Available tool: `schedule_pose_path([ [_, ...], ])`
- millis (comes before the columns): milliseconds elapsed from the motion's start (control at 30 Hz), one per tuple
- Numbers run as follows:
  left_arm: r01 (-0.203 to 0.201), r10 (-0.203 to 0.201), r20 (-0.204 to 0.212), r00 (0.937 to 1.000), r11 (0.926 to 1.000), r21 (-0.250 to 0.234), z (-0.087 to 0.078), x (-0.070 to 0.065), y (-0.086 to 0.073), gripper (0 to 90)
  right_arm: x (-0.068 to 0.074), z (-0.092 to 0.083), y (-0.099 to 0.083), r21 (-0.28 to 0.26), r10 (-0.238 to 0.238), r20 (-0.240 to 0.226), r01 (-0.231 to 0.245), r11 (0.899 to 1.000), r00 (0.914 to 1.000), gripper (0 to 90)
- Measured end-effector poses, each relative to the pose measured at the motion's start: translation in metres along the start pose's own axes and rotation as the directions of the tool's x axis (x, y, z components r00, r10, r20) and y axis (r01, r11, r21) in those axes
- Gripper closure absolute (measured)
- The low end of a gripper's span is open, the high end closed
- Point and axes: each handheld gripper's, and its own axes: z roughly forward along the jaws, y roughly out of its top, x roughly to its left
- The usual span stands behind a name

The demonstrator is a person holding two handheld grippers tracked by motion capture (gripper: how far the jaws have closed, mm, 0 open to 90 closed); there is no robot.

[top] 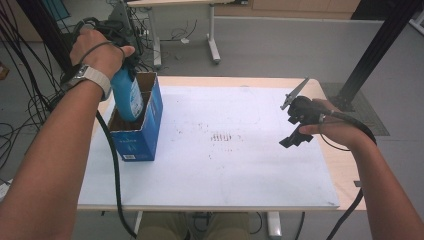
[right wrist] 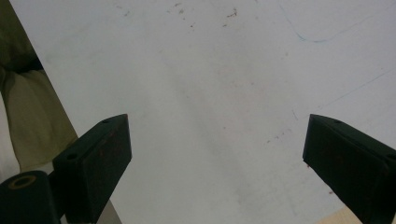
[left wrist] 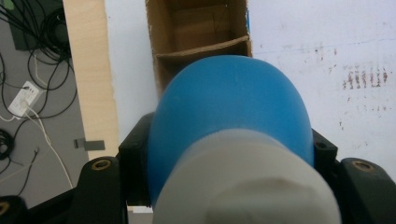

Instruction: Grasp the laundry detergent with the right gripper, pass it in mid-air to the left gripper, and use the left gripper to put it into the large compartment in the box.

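I've got a bright blue bottle (top: 128, 97) with a pale grey-white cap end in my left gripper (left wrist: 229, 154), whose jaws are black with brass-coloured screw rings. Just beyond it, the carton (top: 145, 131) is blue outside, plain brown cardboard inside. Under my black right gripper (right wrist: 215, 154), the white mat (top: 240, 165) carries reddish-brown speckles and a faint blue line.

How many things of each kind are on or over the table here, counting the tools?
Blue bottle, held over the box: 1
Blue cardboard box, open at the top: 1
White sheet covering the table: 1
Tools, left tool and right tool: 2
Total: 5
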Motion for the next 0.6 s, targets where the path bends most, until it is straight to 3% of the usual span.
schedule_pose_path([
  [600,0.005,-0.005,-0.009,0.9999,0.9999,-0.016,0.028,0.003,-0.004,37.7,0.000,0.004,-0.001,0.005,0.004,-0.003,-0.004,1.000,1.0000,7.9],
])
